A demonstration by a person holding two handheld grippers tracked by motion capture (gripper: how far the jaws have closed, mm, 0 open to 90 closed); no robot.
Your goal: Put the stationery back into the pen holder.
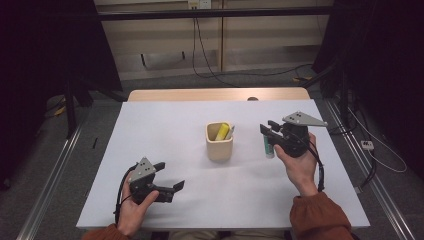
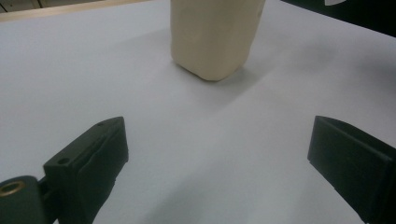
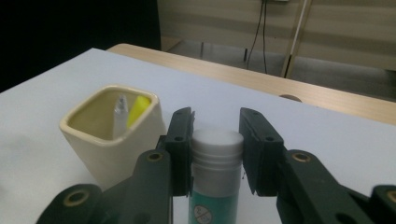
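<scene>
Beside the cream cup (image 3: pixel 112 140), your right gripper (image 3: pixel 215 154) clasps the green tube (image 3: pixel 215 186) near its white cap; it may slip or clip the rim. Left gripper (image 2: pixel 219 158) gapes idle.

The white-topped bench (image 1: pixel 165 125) stood on a grey floor (image 1: pixel 165 82). Beyond its far edge ran a pale panelled wall (image 1: pixel 260 40) with dangling black cables (image 1: pixel 200 45); dark curtains (image 1: pixel 45 45) flanked both sides.

The cup (image 1: pixel 219 142) stood near the middle of the table (image 1: pixel 165 125), with a marker (image 1: pixel 222 131) and a pen (image 1: pixel 230 131) in it. The tube (image 1: pixel 268 146) hung just right of the cup, between the jaws of the right gripper (image 1: pixel 270 131). The left gripper (image 1: pixel 167 179) sat before the cup, to its left, well apart.
</scene>
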